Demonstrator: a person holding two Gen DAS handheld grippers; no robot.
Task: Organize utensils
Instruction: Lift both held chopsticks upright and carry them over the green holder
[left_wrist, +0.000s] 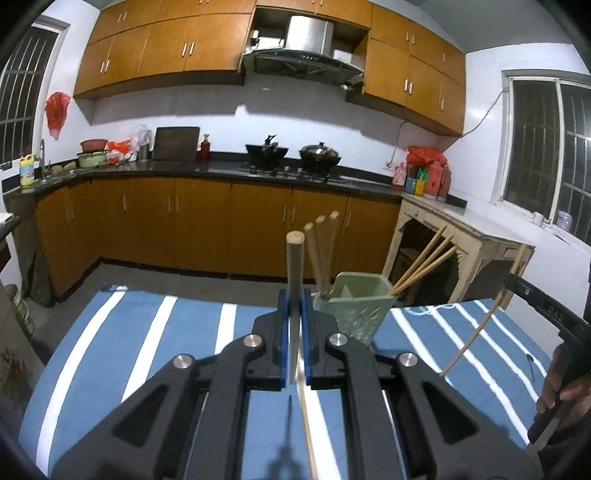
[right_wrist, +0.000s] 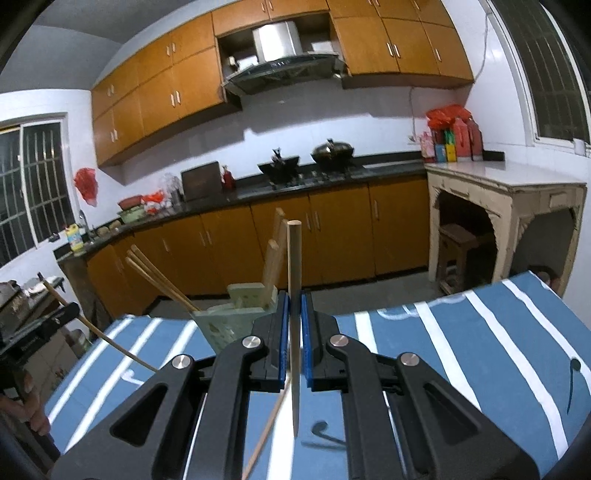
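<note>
My left gripper (left_wrist: 294, 314) is shut on a wooden chopstick (left_wrist: 294, 280) that stands upright between its blue pads, just left of a green utensil holder (left_wrist: 351, 306) with several chopsticks in it. My right gripper (right_wrist: 294, 317) is shut on another upright chopstick (right_wrist: 294, 280), with the green holder (right_wrist: 236, 317) just to its left. The right gripper also shows at the right edge of the left wrist view (left_wrist: 511, 282), and the left gripper at the left edge of the right wrist view (right_wrist: 55, 310). One chopstick (left_wrist: 306, 424) lies on the striped cloth below the fingers.
The blue and white striped cloth (left_wrist: 147, 350) covers the table. Behind it run brown kitchen cabinets (left_wrist: 207, 229), a dark counter with woks (left_wrist: 319, 153), and a beige side table (left_wrist: 476, 236) at the right.
</note>
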